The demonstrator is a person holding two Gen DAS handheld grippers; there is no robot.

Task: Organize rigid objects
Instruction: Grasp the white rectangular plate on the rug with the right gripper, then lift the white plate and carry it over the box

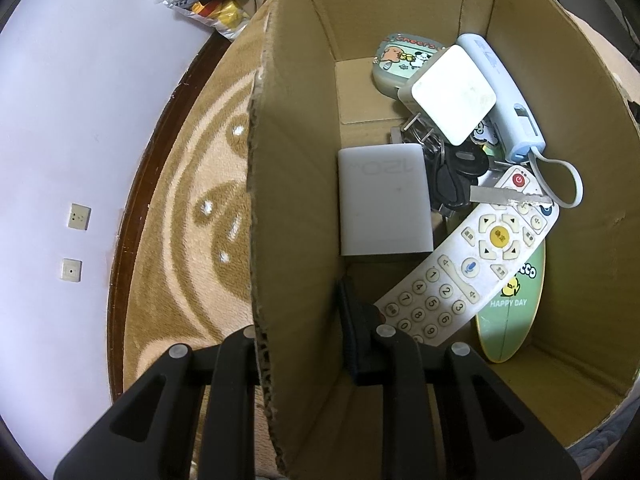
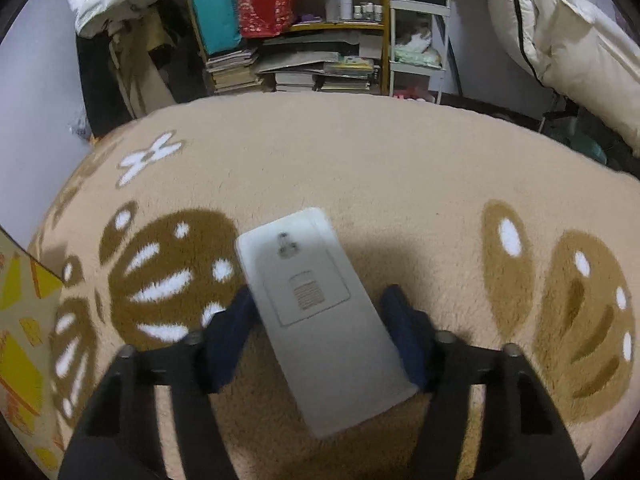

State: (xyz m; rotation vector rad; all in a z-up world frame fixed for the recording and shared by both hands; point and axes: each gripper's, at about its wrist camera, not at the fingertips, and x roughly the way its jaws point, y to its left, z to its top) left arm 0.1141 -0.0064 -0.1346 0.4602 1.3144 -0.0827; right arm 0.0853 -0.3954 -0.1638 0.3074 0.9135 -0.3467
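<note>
1. We saw the left gripper (image 1: 304,344) nearly closed, pinching the cardboard box (image 1: 296,128) wall between its pads.
2. Inside the box lay a white remote (image 1: 468,264), a white charger (image 1: 384,200), a square adapter (image 1: 452,94), keys (image 1: 456,176) and a green cartoon case (image 1: 400,60).
3. The right gripper (image 2: 320,332) straddled a white phone (image 2: 320,320) lying back-up on the beige rug (image 2: 400,168), its top toward 11 o'clock.
4. Those jaws stood partly open; the left pad seemed to touch, though blur hid real contact.
</note>
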